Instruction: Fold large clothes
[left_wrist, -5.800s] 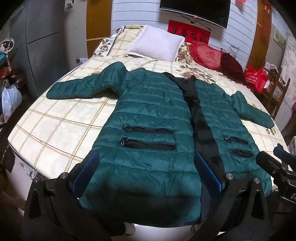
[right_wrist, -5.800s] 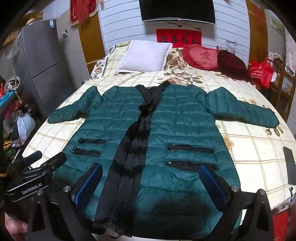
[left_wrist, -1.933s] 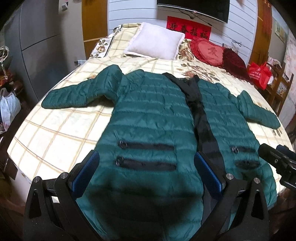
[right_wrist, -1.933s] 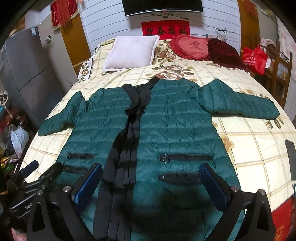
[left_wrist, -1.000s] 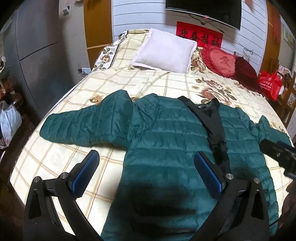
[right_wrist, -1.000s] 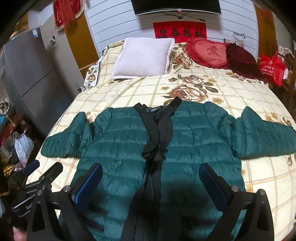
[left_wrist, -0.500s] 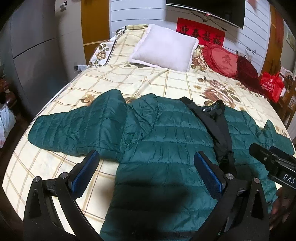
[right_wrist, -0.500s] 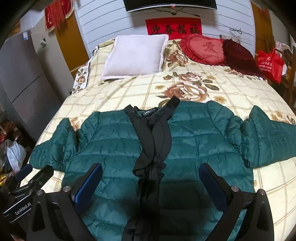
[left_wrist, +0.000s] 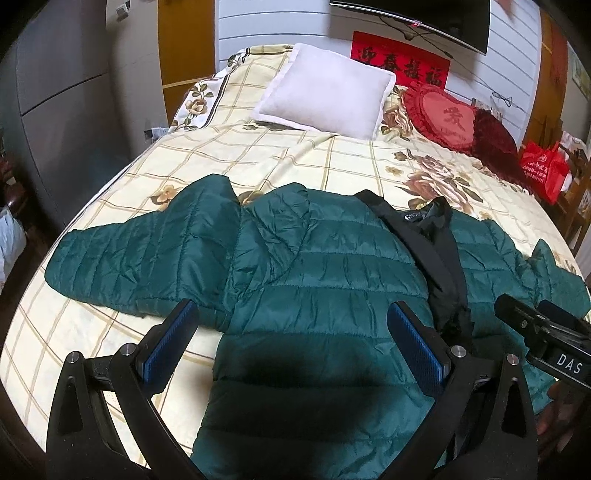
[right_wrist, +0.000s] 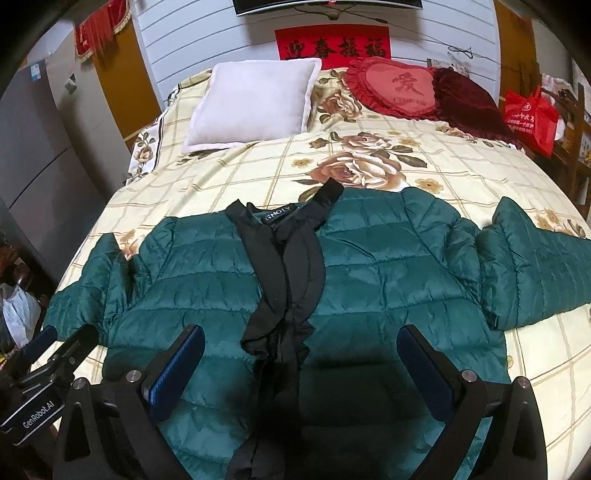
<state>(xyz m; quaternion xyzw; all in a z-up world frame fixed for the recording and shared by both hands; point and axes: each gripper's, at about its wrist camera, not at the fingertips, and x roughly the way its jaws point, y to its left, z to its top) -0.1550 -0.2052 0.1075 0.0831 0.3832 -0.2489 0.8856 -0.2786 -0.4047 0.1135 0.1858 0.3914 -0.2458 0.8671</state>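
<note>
The dark green quilted puffer jacket (left_wrist: 325, 266) lies face up and spread flat on the cream checked floral bed (left_wrist: 229, 155), collar toward the white square pillow (left_wrist: 325, 92). Left of the collar, the left tongs (left_wrist: 291, 343) hover wide and empty near the jacket's armpit; the right tongs (right_wrist: 301, 369) gape wide, holding nothing, over the black placket. No fold looks begun; next probably means gripping a sleeve. The hem is cut off.

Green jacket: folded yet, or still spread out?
Spread. The green jacket lies flat on the bed, both sleeves out sideways, black front placket facing up.
</note>
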